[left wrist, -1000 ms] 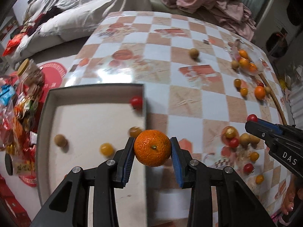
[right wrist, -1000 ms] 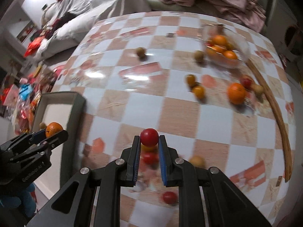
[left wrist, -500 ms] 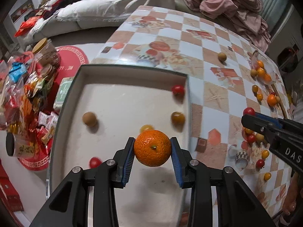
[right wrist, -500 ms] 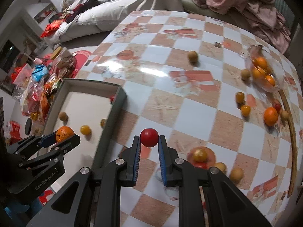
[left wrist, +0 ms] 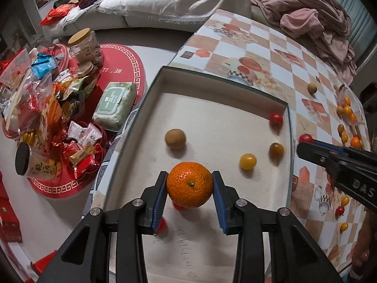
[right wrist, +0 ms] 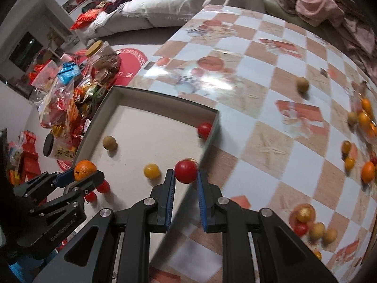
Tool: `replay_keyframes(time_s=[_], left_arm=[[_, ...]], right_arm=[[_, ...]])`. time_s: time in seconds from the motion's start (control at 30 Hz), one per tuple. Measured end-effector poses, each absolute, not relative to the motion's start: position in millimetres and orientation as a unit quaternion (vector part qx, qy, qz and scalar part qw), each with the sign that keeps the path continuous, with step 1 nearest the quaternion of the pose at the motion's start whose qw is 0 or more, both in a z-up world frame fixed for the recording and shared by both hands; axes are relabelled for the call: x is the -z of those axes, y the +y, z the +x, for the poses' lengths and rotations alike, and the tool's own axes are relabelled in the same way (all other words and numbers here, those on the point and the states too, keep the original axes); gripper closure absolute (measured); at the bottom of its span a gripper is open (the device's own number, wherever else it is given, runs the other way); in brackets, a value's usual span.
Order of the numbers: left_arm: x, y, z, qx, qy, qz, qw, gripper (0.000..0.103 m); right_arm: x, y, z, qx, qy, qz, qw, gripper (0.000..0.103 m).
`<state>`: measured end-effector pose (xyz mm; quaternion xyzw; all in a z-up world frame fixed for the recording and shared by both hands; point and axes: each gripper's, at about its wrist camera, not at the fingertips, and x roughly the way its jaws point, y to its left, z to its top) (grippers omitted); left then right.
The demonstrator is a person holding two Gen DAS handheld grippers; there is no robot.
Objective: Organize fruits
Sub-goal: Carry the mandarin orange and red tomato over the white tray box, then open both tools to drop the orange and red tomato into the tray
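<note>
My left gripper (left wrist: 189, 189) clamps a mandarin (left wrist: 189, 184) over the tray (left wrist: 219, 79); my right gripper (right wrist: 186, 176) pinches a red tomato (right wrist: 186, 171) at the tray's edge. Beyond, the checkered tablecloth (right wrist: 259, 70) carries scattered fruit, then a sofa (left wrist: 165, 7) with pink laundry (left wrist: 313, 16).

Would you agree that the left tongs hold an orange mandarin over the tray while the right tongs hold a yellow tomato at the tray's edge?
Not quite: the right tongs hold a red tomato, not a yellow one, as the right wrist view shows. The left tongs do hold the orange mandarin over the tray.
</note>
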<state>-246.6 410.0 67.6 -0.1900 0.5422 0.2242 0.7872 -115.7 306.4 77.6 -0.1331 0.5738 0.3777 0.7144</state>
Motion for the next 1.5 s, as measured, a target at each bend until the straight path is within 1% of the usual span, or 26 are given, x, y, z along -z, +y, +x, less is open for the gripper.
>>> replay_keyframes(time_s=[0.13,0.47,0.77,0.8,0.87,0.97,1.0,1.13,1.27,1.33,1.37,1.4,1.43,1.47,1.5], left_arm=[[-64,404,-253,-0.209,0.548,-0.189,0.787,0.064],[-42,359,-259,-0.165,0.576,-0.164,0.784,0.064],[-29,352,-265,-0.165,0.580,-0.159,0.782,0.064],[-28,351,-265,-0.164,0.579,-0.156,0.783,0.064],[-28,349,-265,-0.166,0.580,-0.144,0.785,0.059],[-28,347,-263,-0.164,0.581,-0.138,0.785,0.058],[-28,346,-263,-0.163,0.582,-0.137,0.785,0.058],[-29,344,-261,-0.161,0.586,-0.125,0.784,0.058],[-29,343,-261,-0.156,0.589,-0.116,0.785,0.058],[-28,342,-261,-0.149,0.590,-0.113,0.785,0.058],[-28,341,-261,-0.145,0.590,-0.113,0.786,0.056],[-29,341,-261,-0.142,0.590,-0.113,0.787,0.048],[-31,341,-262,-0.145,0.586,-0.112,0.790,0.025],[-34,341,-263,-0.151,0.576,-0.110,0.796,0.019],[-38,341,-264,-0.150,0.568,-0.107,0.802,0.019]], right_arm=[[-69,325,-118,-0.388,0.576,-0.148,0.704,0.083],[-49,365,-114,-0.402,0.578,-0.176,0.687,0.083],[-28,378,-109,-0.395,0.584,-0.205,0.679,0.082],[-27,378,-109,-0.394,0.584,-0.207,0.679,0.082],[-24,378,-110,-0.392,0.585,-0.210,0.678,0.082],[-22,379,-112,-0.392,0.583,-0.215,0.678,0.082],[-22,380,-113,-0.393,0.581,-0.219,0.678,0.081],[-23,383,-114,-0.400,0.582,-0.223,0.672,0.067],[-25,384,-112,-0.399,0.585,-0.215,0.673,0.064],[-26,383,-112,-0.401,0.585,-0.212,0.672,0.057],[-27,382,-112,-0.402,0.585,-0.210,0.672,0.055],[-28,382,-111,-0.403,0.585,-0.208,0.672,0.054],[-29,380,-110,-0.404,0.584,-0.206,0.673,0.054],[-30,380,-110,-0.404,0.584,-0.204,0.674,0.054],[-31,379,-110,-0.404,0.585,-0.202,0.673,0.054]])
